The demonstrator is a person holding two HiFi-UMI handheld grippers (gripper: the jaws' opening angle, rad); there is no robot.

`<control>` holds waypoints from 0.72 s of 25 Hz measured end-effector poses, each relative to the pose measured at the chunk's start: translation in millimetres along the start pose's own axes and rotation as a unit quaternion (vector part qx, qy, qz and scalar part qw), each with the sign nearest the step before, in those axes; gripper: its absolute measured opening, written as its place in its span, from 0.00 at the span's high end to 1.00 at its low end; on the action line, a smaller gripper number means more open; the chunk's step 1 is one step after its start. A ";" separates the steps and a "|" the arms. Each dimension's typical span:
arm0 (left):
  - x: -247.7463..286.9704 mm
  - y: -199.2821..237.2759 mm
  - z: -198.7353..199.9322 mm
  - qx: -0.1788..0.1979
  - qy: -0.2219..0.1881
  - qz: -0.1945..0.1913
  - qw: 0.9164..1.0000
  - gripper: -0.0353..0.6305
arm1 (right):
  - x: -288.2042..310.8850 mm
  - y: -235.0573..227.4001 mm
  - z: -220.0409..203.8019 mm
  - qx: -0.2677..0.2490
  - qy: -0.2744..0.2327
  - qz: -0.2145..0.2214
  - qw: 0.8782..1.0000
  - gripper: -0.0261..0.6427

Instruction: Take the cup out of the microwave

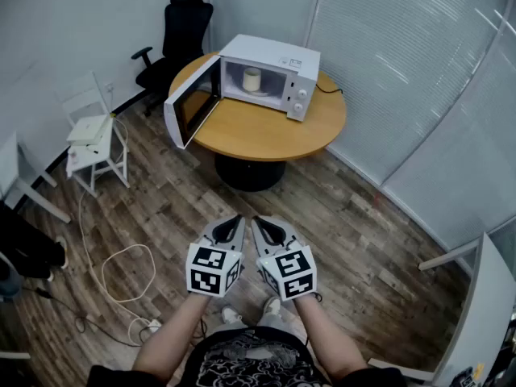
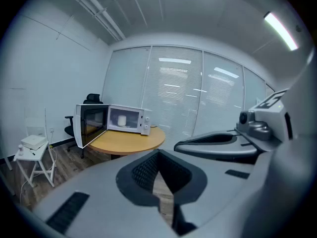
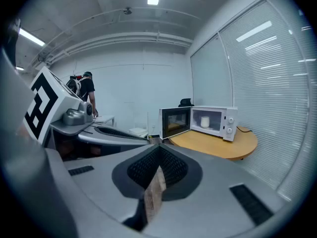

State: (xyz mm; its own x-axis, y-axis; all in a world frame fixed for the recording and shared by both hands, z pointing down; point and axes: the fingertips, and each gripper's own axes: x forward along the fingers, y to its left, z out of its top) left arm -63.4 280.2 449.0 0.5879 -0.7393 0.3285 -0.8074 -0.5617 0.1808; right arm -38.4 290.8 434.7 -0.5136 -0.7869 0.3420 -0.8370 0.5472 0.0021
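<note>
A: Cup point(image 1: 252, 79) is sitting inside the open microwave point(image 1: 274, 55), well apart from you

B: You're holding left gripper point(image 1: 234, 221) and right gripper point(image 1: 260, 224) pressed together, empty; approaching comes next, then you'll be opening one

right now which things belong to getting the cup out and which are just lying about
Job: cup, microwave, its open door, round table, left tongs, right tongs.
Lying about: black office chair, white chair, floor cable.

Beyond the grey fingers point(image 1: 228, 230), a white boxy microwave point(image 1: 278, 57) holds a cream cylindrical cup point(image 1: 252, 79) on a round honey-brown wooden counter point(image 1: 266, 131).
</note>
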 end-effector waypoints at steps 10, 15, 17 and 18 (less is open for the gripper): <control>-8.5 21.0 0.5 -0.007 -0.005 -0.014 1.000 0.93 | 14.1 15.8 5.7 -0.003 -0.001 -0.025 1.000 0.94; -5.4 27.8 2.2 -0.007 -0.006 -0.019 1.000 0.93 | 18.4 16.1 10.0 0.001 -0.006 -0.031 1.000 0.94; -2.9 30.2 3.5 -0.005 -0.005 -0.020 1.000 0.93 | 22.2 15.4 10.9 0.002 -0.007 -0.032 0.999 0.94; -1.1 31.9 3.9 -0.004 -0.005 -0.020 1.000 0.93 | 24.6 15.1 11.1 0.001 -0.007 -0.031 0.999 0.94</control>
State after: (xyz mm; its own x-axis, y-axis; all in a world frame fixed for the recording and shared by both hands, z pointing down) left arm -89.5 261.6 450.8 0.6206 -0.7196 0.3115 -0.7832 -0.5881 0.2019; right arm -65.8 276.5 432.7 -0.4635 -0.8230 0.3285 -0.8677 0.4967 0.0201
